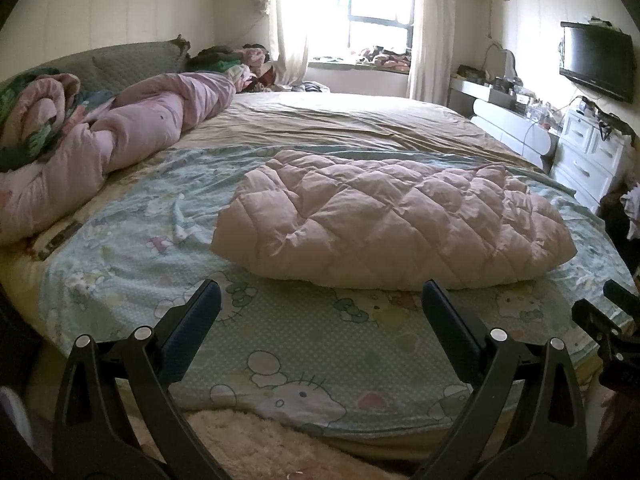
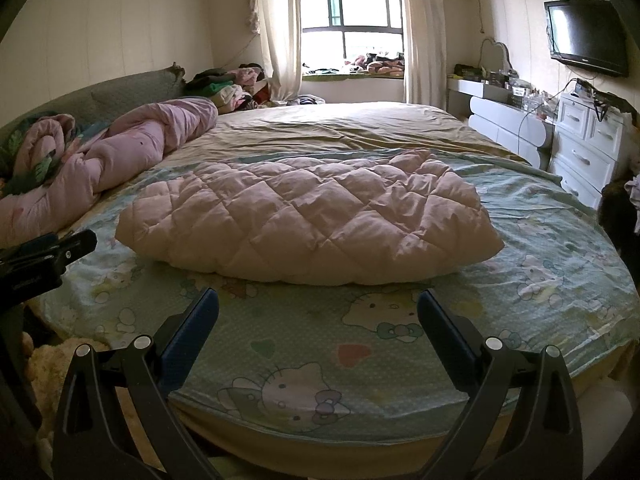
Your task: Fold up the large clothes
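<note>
A pale pink quilted padded garment (image 1: pixel 392 216) lies folded into a compact bundle on the cartoon-print sheet (image 1: pixel 280 344) near the bed's front edge; it also shows in the right wrist view (image 2: pixel 312 216). My left gripper (image 1: pixel 320 300) is open and empty, hovering just in front of the bundle's near edge. My right gripper (image 2: pixel 318 304) is open and empty, also just short of the bundle. The right gripper's body shows at the right edge of the left wrist view (image 1: pixel 608 320). The left gripper's body shows at the left edge of the right wrist view (image 2: pixel 44 256).
A rolled pink duvet (image 1: pixel 120 136) lies along the bed's left side by the grey headboard (image 1: pixel 132 60). Clothes are piled by the window (image 2: pixel 352 0). A white dresser (image 2: pixel 588 148) and wall TV (image 2: pixel 586 38) stand on the right. A fluffy rug (image 1: pixel 260 448) lies below the bed edge.
</note>
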### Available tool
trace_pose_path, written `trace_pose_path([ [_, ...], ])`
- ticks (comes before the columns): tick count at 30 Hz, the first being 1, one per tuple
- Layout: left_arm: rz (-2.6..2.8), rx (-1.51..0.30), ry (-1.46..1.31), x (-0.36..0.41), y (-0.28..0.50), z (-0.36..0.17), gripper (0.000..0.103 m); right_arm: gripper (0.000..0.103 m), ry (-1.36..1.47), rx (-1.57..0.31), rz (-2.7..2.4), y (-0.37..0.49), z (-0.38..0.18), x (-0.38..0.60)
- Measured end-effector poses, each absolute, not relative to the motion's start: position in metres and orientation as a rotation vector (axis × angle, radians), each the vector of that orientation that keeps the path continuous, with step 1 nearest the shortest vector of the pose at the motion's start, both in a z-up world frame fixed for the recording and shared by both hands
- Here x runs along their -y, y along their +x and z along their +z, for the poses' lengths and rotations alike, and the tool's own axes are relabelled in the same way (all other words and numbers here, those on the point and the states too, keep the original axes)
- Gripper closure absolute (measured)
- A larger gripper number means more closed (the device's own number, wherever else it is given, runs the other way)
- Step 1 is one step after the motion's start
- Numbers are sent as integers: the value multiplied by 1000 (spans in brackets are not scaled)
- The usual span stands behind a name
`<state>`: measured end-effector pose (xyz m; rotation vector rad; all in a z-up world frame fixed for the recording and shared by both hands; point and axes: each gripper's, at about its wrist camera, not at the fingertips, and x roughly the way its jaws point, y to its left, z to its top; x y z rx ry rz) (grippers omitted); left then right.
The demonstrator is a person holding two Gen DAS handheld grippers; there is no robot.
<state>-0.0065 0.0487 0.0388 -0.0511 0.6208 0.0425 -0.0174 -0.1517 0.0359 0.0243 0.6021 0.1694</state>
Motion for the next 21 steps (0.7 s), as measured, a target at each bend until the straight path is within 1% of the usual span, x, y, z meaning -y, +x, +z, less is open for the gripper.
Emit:
trace_pose_path([
  [21, 49, -615, -48, -51, -7, 39, 9, 4, 23, -598, 167, -18, 35, 151],
])
